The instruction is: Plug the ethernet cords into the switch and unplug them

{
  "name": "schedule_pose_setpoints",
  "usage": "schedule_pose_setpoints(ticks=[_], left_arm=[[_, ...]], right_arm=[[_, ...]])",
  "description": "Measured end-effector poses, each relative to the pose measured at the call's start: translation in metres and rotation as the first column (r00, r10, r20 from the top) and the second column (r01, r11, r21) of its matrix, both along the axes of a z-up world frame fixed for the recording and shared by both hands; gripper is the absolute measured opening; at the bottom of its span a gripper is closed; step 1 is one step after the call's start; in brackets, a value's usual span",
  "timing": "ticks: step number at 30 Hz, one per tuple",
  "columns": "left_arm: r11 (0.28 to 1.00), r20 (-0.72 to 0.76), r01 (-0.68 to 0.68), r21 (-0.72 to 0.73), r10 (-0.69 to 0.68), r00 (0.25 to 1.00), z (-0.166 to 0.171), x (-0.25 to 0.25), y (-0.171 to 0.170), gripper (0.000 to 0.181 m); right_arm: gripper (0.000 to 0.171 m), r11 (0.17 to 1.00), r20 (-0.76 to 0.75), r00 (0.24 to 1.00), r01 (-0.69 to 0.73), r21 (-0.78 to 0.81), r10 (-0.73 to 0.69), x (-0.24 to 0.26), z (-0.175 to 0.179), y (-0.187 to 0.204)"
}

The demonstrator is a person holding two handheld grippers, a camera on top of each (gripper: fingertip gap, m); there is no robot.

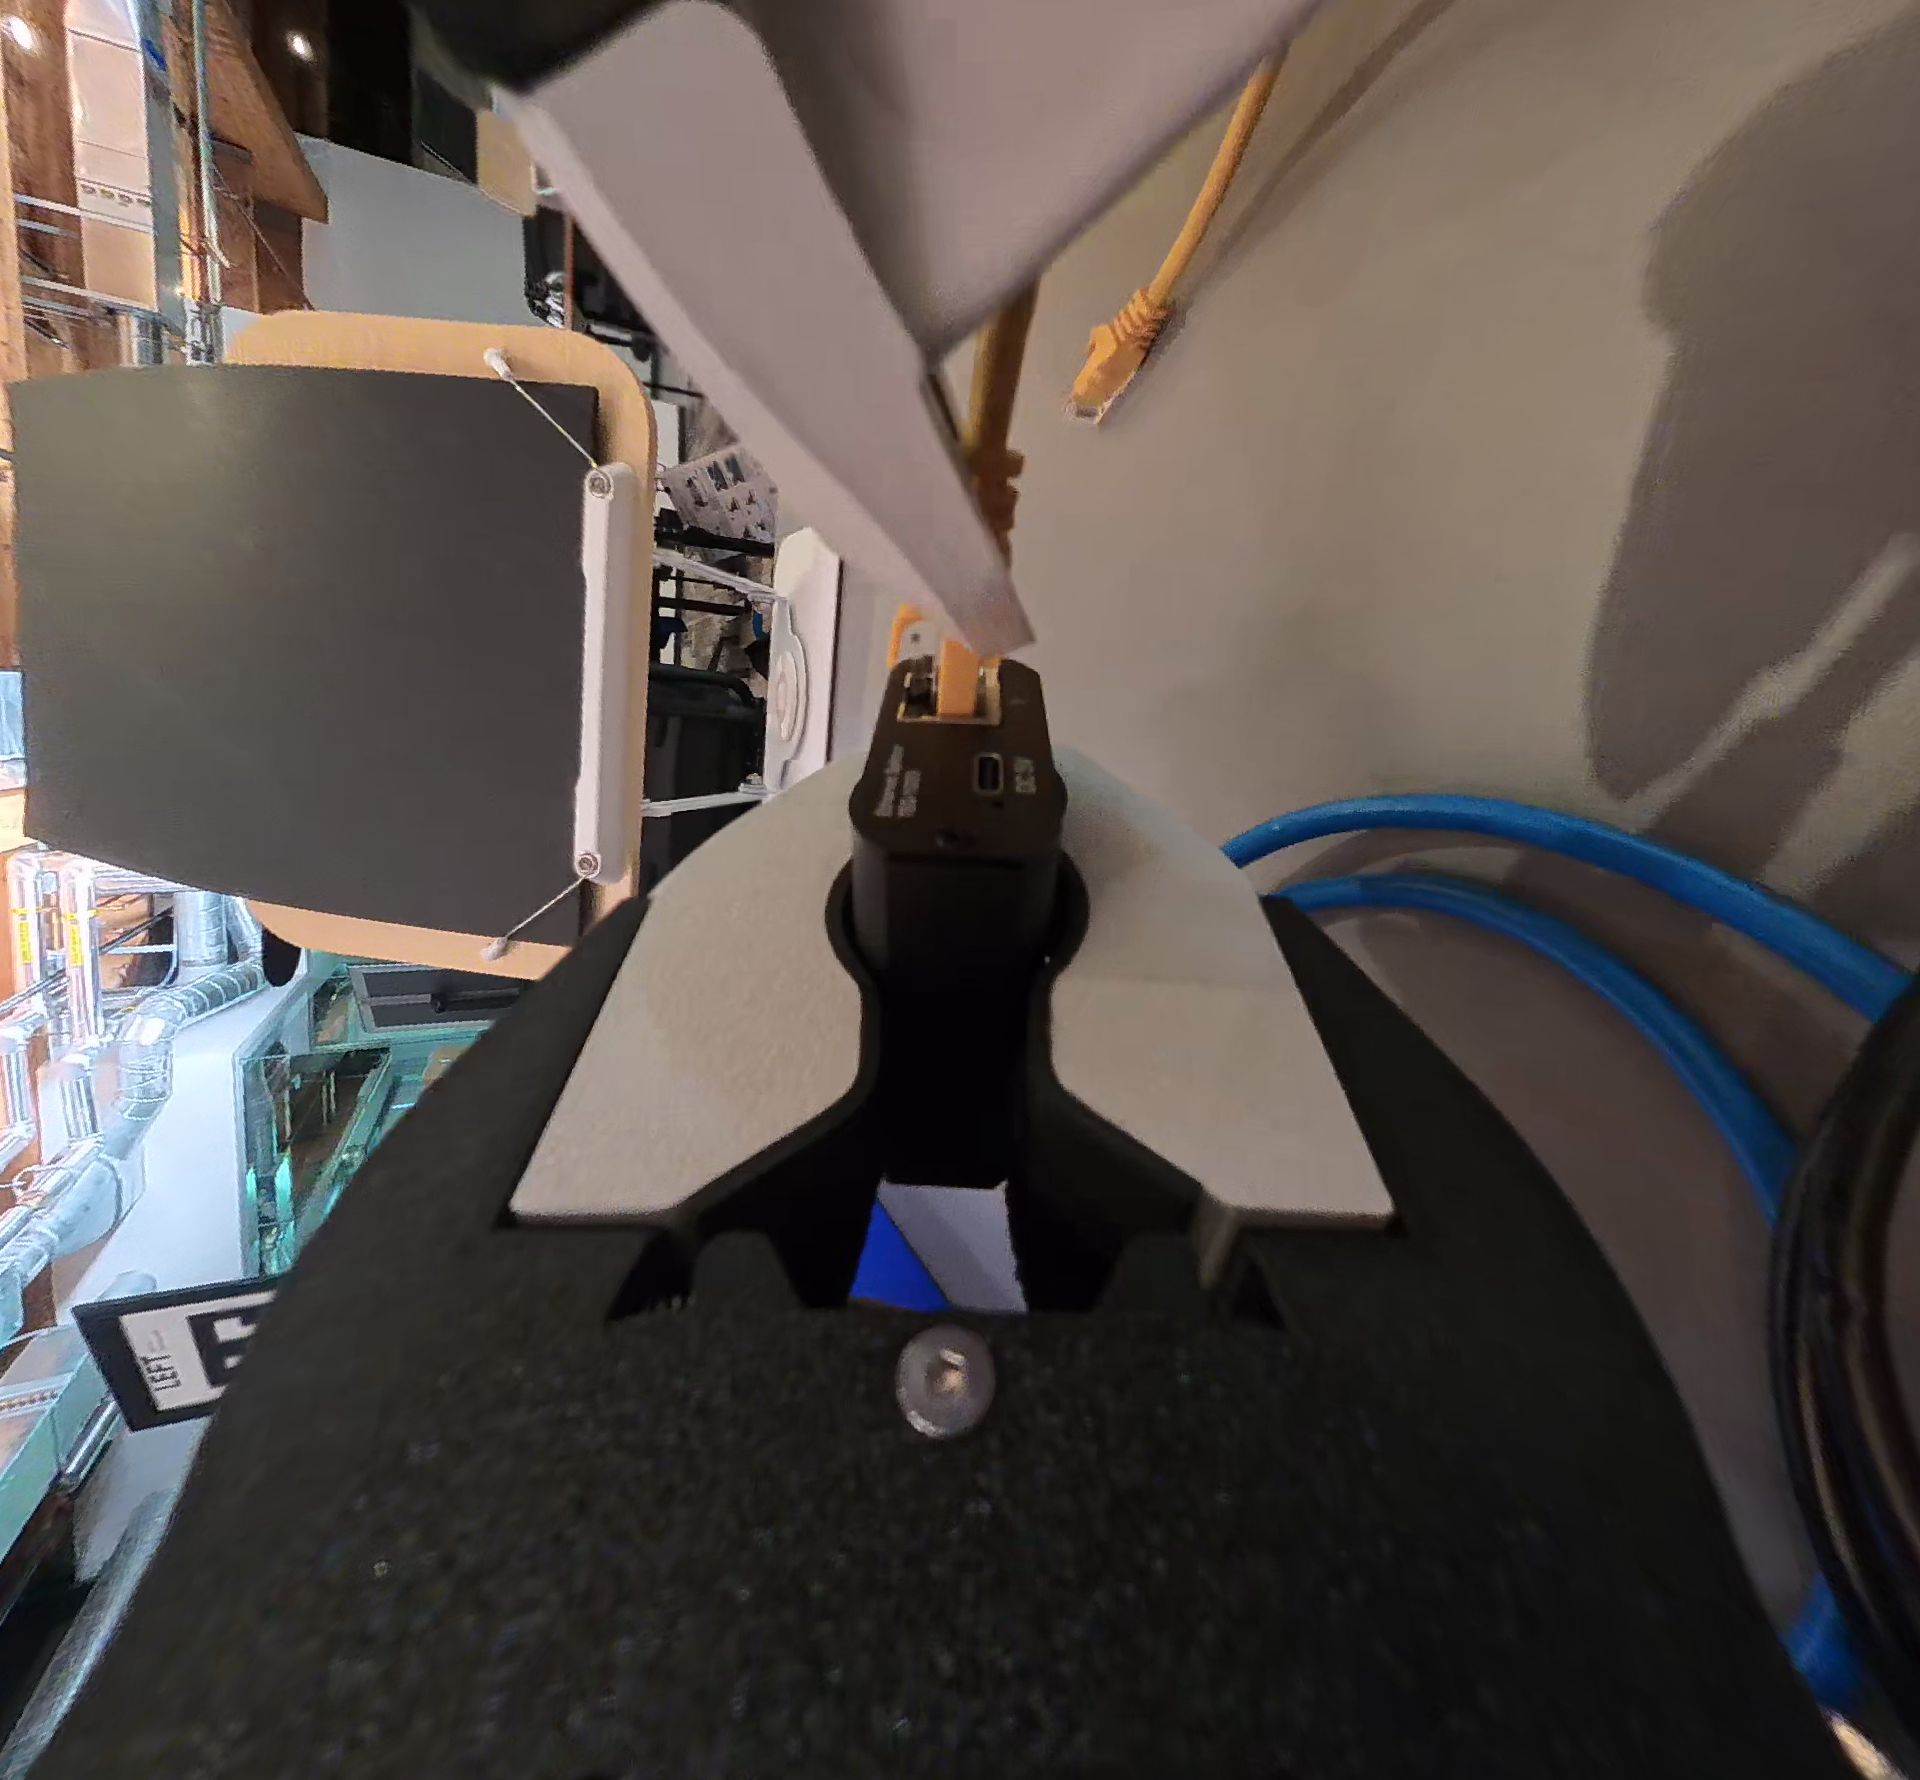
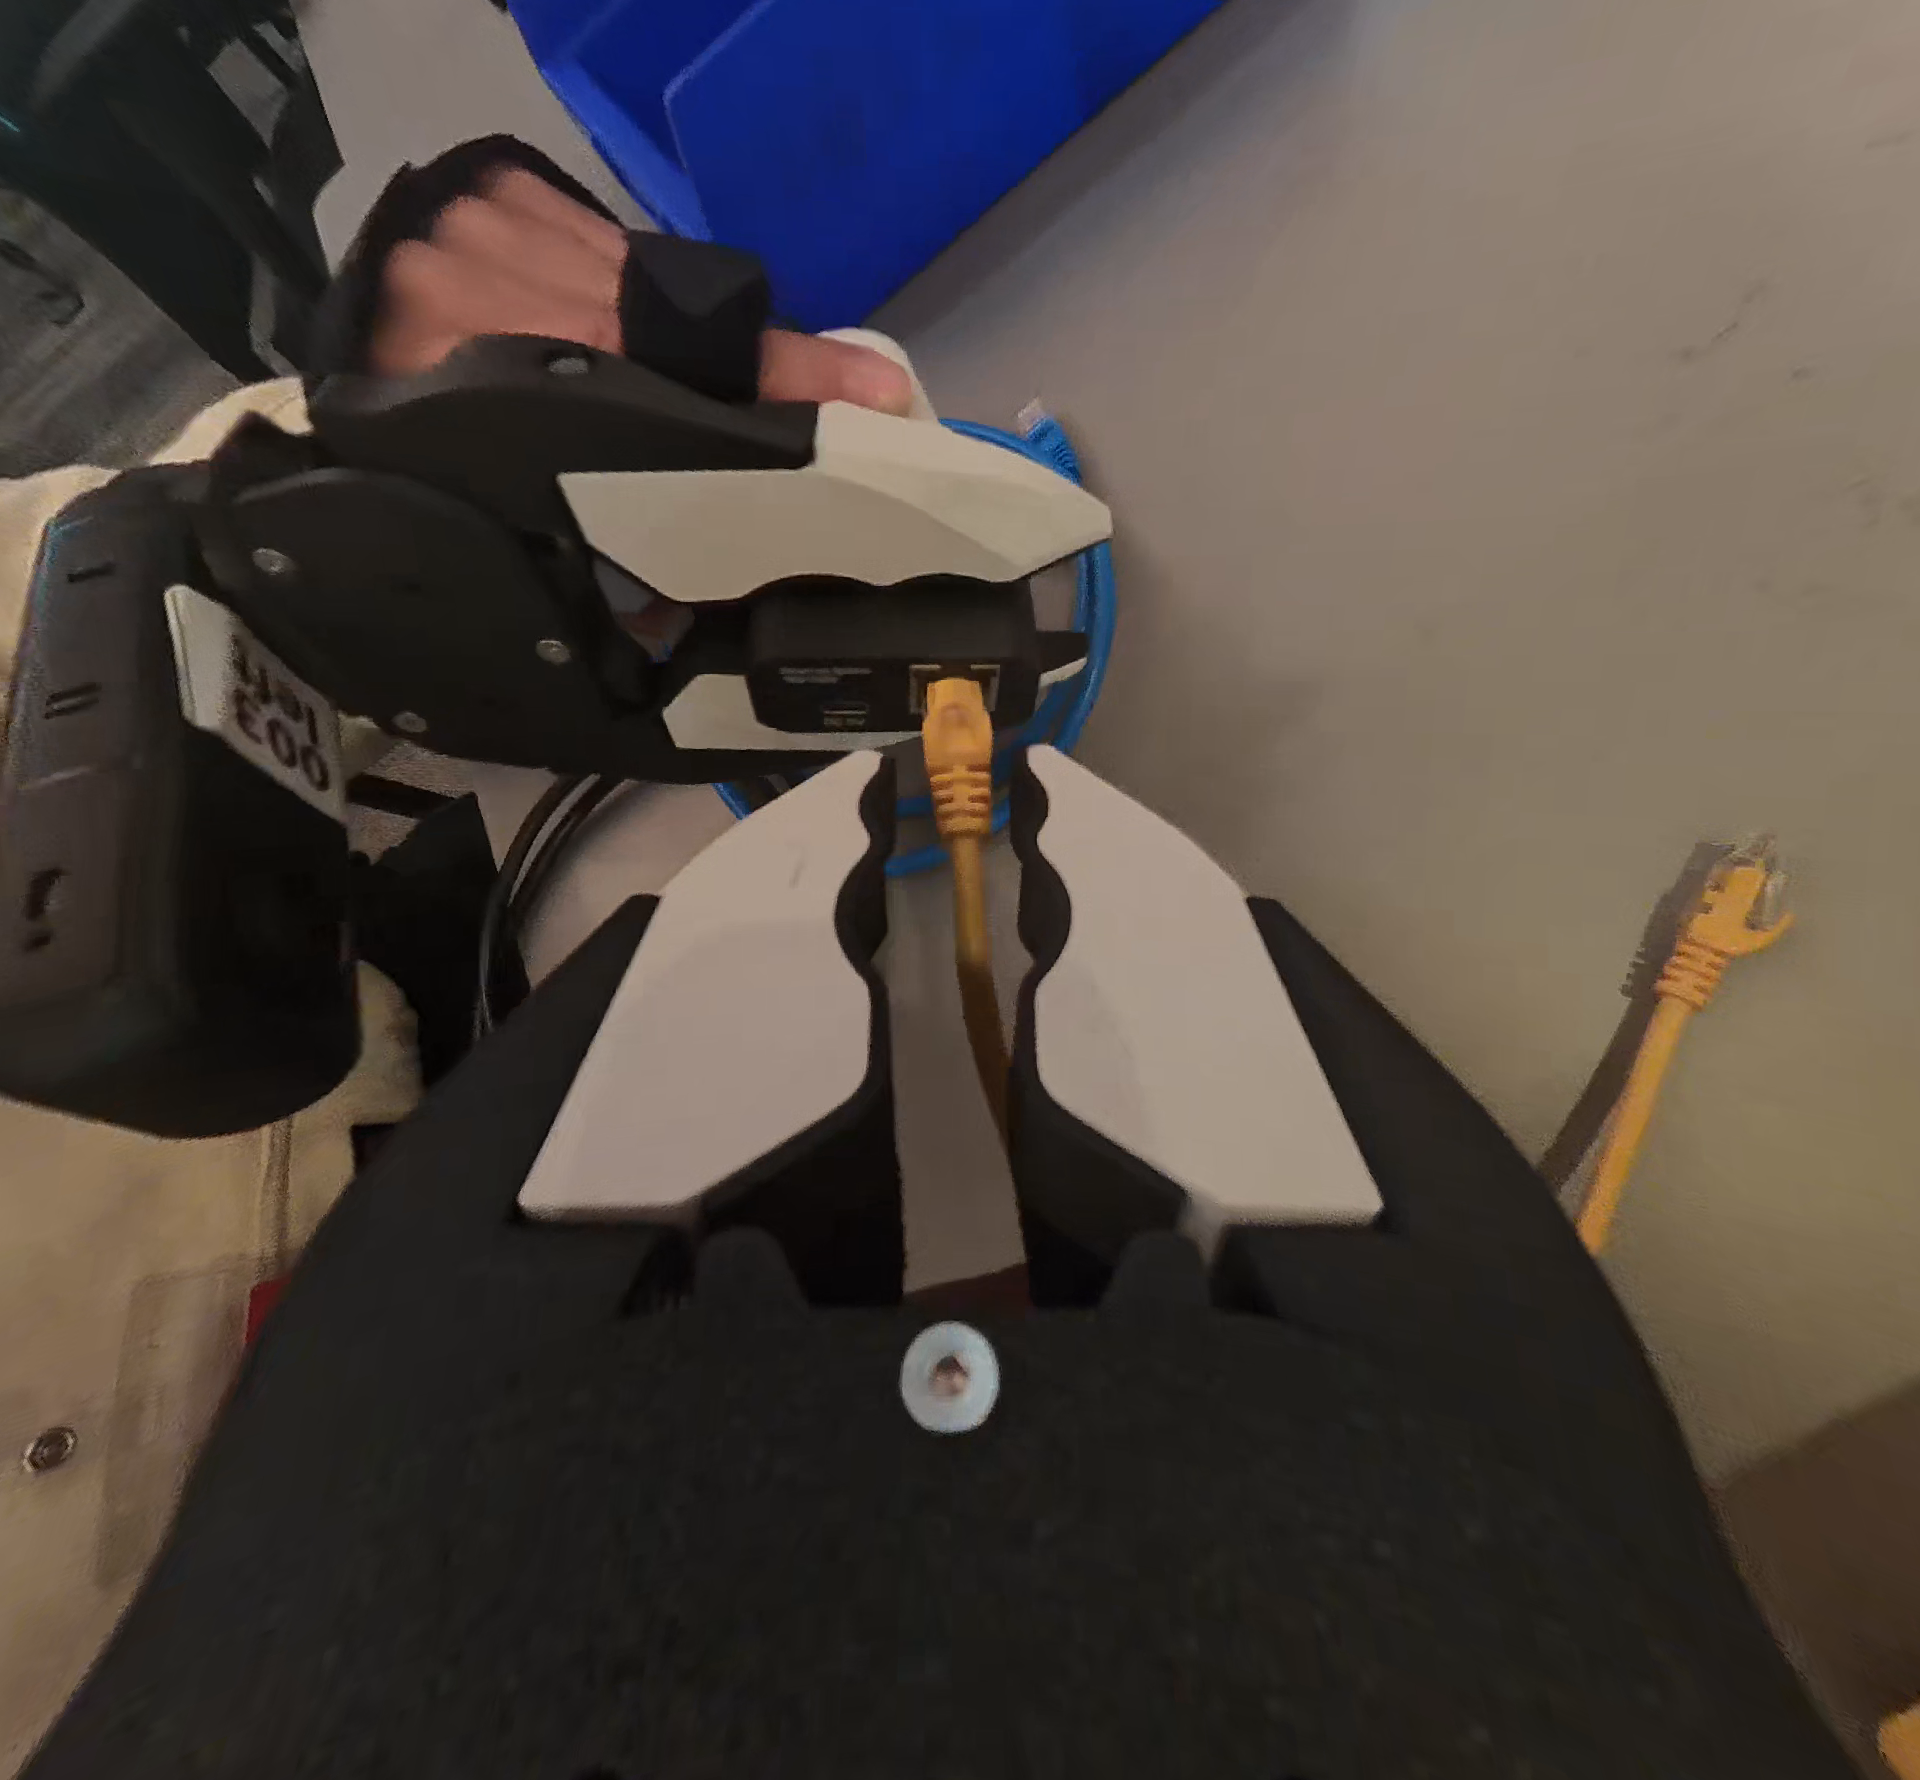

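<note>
Black and small, the box-shaped plastic ethernet switch (image 2: 894,681) sits clamped between the white fingers of the left gripper (image 2: 1039,608), which reaches in from 9 o'clock in the right wrist view with a person's hand (image 2: 540,296) in a black fingerless glove wrapped over its handle. In the left wrist view the same switch (image 1: 956,795) stands straight ahead at the centre, clenched between that gripper's own fingers (image 1: 727,1024), its port face turned toward 12 o'clock.

A yellow ethernet cord with a ribbed boot (image 2: 961,795) is seated in one port of the switch. Its cable runs back toward 6 o'clock through the gap of the right gripper (image 2: 954,774), whose white fingers (image 2: 769,961) stand parted on either side of the boot without touching it. From the left wrist view one of those fingers (image 1: 831,359) slants down from 12 o'clock, its tip just beside the plugged connector (image 1: 961,686).

A second yellow ethernet cord (image 2: 1704,951) lies loose on the grey tabletop (image 2: 1507,380) at 3 o'clock, well apart from the switch. A coiled blue cable (image 1: 1558,909) lies under and behind the switch. A blue plastic bin (image 2: 914,68) stands at 12 o'clock.
</note>
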State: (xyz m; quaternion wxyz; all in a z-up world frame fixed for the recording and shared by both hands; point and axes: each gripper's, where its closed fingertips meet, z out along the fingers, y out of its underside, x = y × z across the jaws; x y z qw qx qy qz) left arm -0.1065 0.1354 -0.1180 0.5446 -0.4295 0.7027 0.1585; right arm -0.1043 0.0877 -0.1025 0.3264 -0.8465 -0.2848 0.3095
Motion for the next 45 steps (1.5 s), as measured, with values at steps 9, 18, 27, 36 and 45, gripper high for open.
schedule_pose_setpoints(ticks=[9,18,27,36,45], left_arm=[[0.998,0.001,-0.003,-0.063,0.003,1.0,-0.007,0.001,0.003,0.027],[0.972,-0.053,-0.236,0.013,0.237,0.97,0.008,-0.075,0.07,0.026],[0.983,0.097,-0.17,-0.073,0.177,0.979,0.036,-0.041,0.046,0.026],[0.99,0.146,-0.057,-0.13,0.076,0.986,0.034,-0.023,0.023,0.025],[0.984,0.089,-0.074,-0.162,0.089,0.992,0.02,-0.028,0.025,0.026]], right_arm=[[0.012,0.997,-0.103,0.991,0.081,0.002,-0.08,-0.003,-0.003,0.004],[0.012,0.971,-0.125,0.963,0.237,-0.022,-0.238,0.069,-0.003,-0.012],[0.012,0.989,-0.024,0.997,0.072,0.127,-0.069,0.039,-0.004,-0.029],[0.029,0.991,-0.017,0.995,0.099,0.088,-0.098,0.022,-0.024,0.002],[0.034,0.99,0.075,0.993,0.087,0.108,-0.095,0.05,-0.032,-0.034]])
